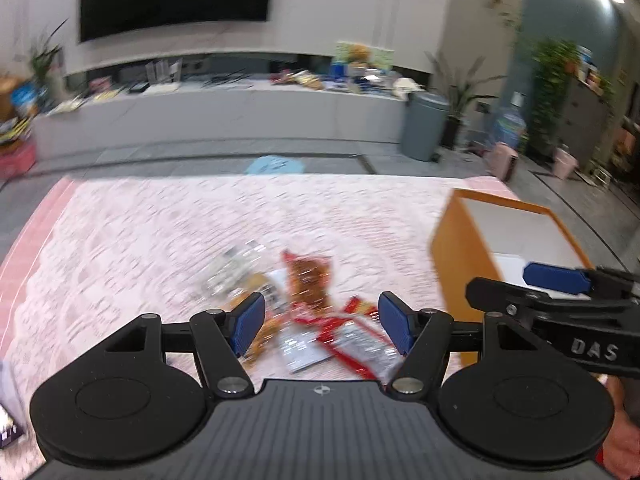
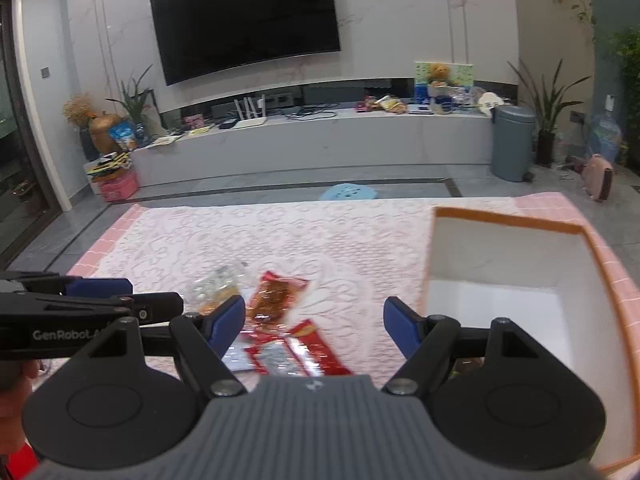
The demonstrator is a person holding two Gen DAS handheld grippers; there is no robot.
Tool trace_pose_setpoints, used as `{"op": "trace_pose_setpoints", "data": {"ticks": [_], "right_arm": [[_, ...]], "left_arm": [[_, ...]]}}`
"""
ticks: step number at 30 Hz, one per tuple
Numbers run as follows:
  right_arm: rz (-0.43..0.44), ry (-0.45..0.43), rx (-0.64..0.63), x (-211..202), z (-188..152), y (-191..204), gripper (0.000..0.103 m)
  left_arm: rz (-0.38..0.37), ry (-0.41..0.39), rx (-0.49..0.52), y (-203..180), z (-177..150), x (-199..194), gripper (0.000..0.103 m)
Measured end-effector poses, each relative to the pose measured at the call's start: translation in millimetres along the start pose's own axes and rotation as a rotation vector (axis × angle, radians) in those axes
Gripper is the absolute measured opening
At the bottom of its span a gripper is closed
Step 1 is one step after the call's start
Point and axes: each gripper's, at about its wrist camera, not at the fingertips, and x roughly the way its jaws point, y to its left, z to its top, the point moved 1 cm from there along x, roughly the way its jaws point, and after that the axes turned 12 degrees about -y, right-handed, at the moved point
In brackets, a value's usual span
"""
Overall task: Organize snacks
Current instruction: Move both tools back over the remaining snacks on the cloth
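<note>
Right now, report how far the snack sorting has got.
Barely started, if at all. Done: little; the orange box shows mostly white floor, with something dark at its near edge that I can't identify. In hand: nothing; the left gripper and right gripper are both open and empty. Left: the snack packets piled on the pink tablecloth beside the box.

The left wrist view is smeared by motion blur: the snack packets (image 1: 320, 320) run together, and the clear wrapper (image 1: 236, 268) is perhaps a bag of sweets. The orange box (image 2: 516, 220) runs off the right wrist picture's lower right edge; the right gripper (image 2: 314, 326) body hides its near corner and the red packets' (image 2: 296, 352) lower ends.
</note>
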Motion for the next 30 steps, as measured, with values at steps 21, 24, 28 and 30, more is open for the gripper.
{"op": "trace_pose_setpoints", "data": {"ticks": [21, 24, 28, 30], "right_arm": [[0.053, 0.064, -0.123, 100.7, -59.5, 44.7, 0.077], [0.053, 0.056, -0.154, 108.7, -67.6, 45.8, 0.077], [0.053, 0.055, -0.186, 114.3, -78.8, 44.5, 0.079], [0.035, 0.048, -0.205, 115.3, -83.0, 43.5, 0.082]], "left_arm": [[0.272, 0.092, -0.215, 127.1, -49.3, 24.8, 0.078], [0.298, 0.104, -0.176, 127.0, -54.0, 32.9, 0.078], [0.305, 0.131, -0.185, 131.4, -61.6, 44.5, 0.078], [0.324, 0.141, -0.199, 134.8, -63.7, 47.5, 0.078]]}}
